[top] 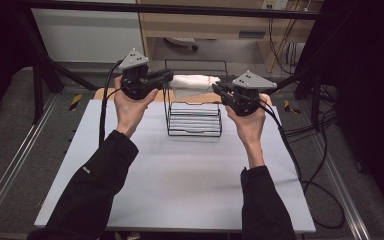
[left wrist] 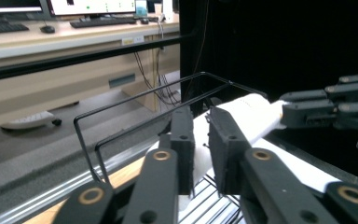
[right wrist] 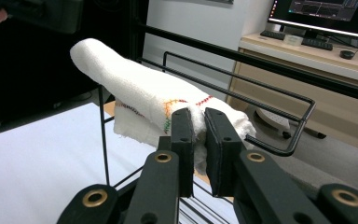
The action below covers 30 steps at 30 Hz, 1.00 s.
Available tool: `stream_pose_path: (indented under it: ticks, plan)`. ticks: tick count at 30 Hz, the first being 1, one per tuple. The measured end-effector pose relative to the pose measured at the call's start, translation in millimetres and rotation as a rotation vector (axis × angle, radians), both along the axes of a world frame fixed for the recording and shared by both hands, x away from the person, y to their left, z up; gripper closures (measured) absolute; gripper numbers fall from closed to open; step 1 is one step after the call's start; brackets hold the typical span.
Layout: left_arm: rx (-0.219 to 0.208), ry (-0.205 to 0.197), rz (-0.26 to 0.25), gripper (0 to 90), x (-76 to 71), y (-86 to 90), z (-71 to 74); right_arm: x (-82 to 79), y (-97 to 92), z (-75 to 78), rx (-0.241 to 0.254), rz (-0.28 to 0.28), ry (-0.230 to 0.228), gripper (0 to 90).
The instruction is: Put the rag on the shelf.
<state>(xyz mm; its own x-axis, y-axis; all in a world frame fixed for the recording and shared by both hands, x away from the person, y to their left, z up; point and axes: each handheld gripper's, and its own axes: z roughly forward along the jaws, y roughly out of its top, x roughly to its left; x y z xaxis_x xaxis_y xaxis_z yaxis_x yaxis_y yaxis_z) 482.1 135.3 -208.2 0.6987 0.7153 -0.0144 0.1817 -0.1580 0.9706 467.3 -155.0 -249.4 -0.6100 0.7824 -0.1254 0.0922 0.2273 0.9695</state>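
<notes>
We work at a white table (top: 180, 175) with a black wire rack (top: 195, 119) standing near its far edge. Over the rack's top bars lies a white towel (top: 195, 84) with coloured stitching, stretched between our two hands and raised a little at each end.

Our left gripper (top: 167, 76) comes in from the left side, its jaws narrow with an end of the towel between them (left wrist: 201, 154); the gap there looks slightly loose, so we judge that grip to be the weaker one. Our right gripper (top: 216, 89) is pinched tight on the other end (right wrist: 196, 123), the cloth bunched between the pads.

What could go wrong from here, as we see it:
- If the left jaws ease further, that end may slip out and the towel would sag off the bar or fall behind the rack.
- If we pull the hands apart unevenly, the towel could slide along the bars and hang lopsided.
- The rack is light wire; a tug on the cloth or a knock from a jaw could tip or shift it toward the table's edge.
</notes>
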Motion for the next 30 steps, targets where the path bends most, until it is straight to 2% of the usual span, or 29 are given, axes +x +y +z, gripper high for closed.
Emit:
stream_pose_path:
  ticks: [1,5,8,9,10,12,21,23,26,30]
  plan:
    - [0.0,0.0,0.0,82.4,0.0,0.0,0.0,-0.2,0.2,-0.2,0.0,0.001,0.001,82.7]
    - [0.018,0.061,-0.005,89.3,9.1,-10.3,3.9,0.1,-0.5,-2.4,-0.002,0.005,0.003,82.7]
    - [0.035,0.088,-0.024,89.8,11.8,-17.0,2.3,0.2,-0.9,-3.9,0.006,0.007,0.006,82.6]
    - [0.06,0.089,-0.034,89.8,9.9,-19.8,-1.1,0.1,-1.4,-4.8,0.005,0.009,0.006,82.5]
    - [0.06,0.089,-0.034,89.8,9.9,-19.8,-1.1,0.3,-1.6,-5.2,0.006,0.01,0.007,82.5]
    - [0.087,0.089,-0.041,89.9,6.3,-20.9,-8.6,0.5,-2.1,-5.4,0.006,0.012,0.01,82.4]
    - [0.101,0.108,-0.046,90.0,7.2,-20.3,-27.4,0.6,-1.7,-5.2,0.007,0.018,0.022,80.3]
    - [0.108,0.109,-0.044,90.0,7.7,-21.1,-29.5,-0.5,-2.1,-3.5,0.017,0.024,0.029,76.7]
    - [0.112,0.111,-0.039,90.0,8.6,-21.8,-31.5,-3.0,-2.8,2.0,0.042,0.035,0.023,72.7]
    - [0.117,0.112,-0.034,90.0,9.9,-21.9,-35.3,-6.0,0.7,10.4,0.056,0.051,0.01,73.6]
